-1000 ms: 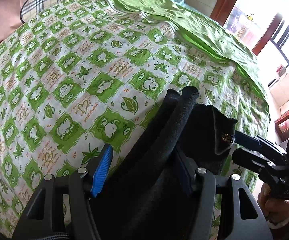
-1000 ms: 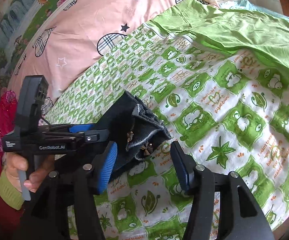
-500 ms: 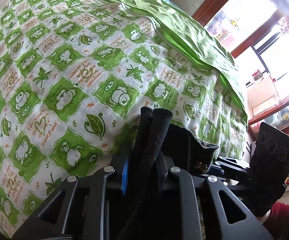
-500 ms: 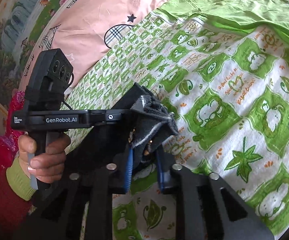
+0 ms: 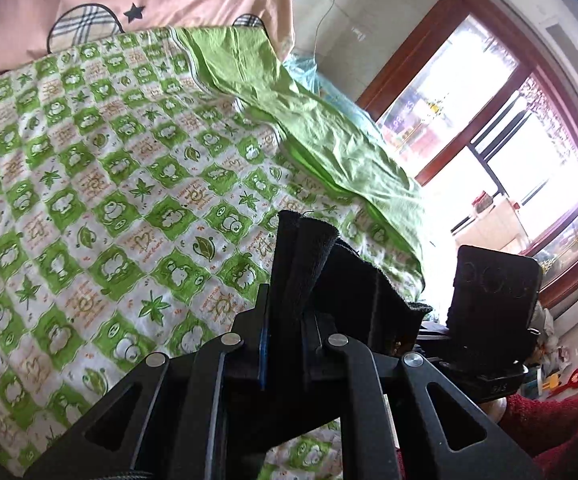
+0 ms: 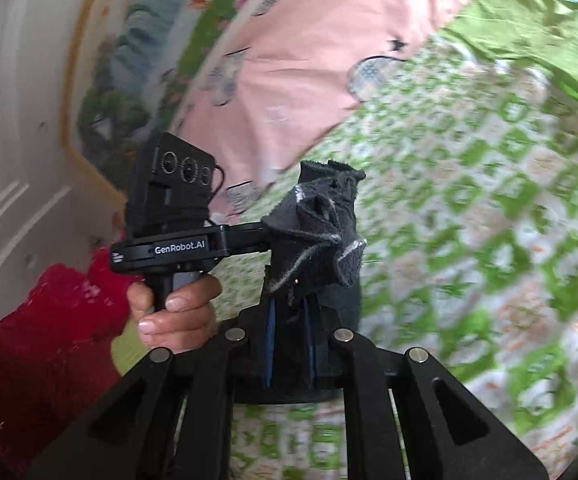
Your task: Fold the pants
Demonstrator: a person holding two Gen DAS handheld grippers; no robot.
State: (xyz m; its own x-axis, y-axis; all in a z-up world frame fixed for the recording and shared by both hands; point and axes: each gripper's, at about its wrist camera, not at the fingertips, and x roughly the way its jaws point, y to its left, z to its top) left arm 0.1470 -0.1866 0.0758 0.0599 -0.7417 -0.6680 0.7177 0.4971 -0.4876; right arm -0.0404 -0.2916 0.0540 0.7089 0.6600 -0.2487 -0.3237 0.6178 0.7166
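The black pants [image 5: 345, 280] are bunched up and lifted off the bed. My left gripper [image 5: 285, 344] is shut on a thick fold of the pants, which sticks up between its fingers. My right gripper [image 6: 291, 344] is shut on another bunched edge of the pants [image 6: 317, 224], with grey seams showing. The two grippers are close together, side by side. The right gripper's body shows in the left wrist view [image 5: 489, 304]. The left gripper's body shows in the right wrist view [image 6: 173, 216], held by a hand.
The bed is covered by a green and white checked sheet [image 5: 89, 184] with a plain green blanket [image 5: 309, 120] bunched along its far side. A pink quilt [image 6: 309, 52] lies at the head. A window [image 5: 509, 152] is at the right.
Both grippers closed on the pants, then rose and tilted upward with the cloth. The views now show more of the room and wall.
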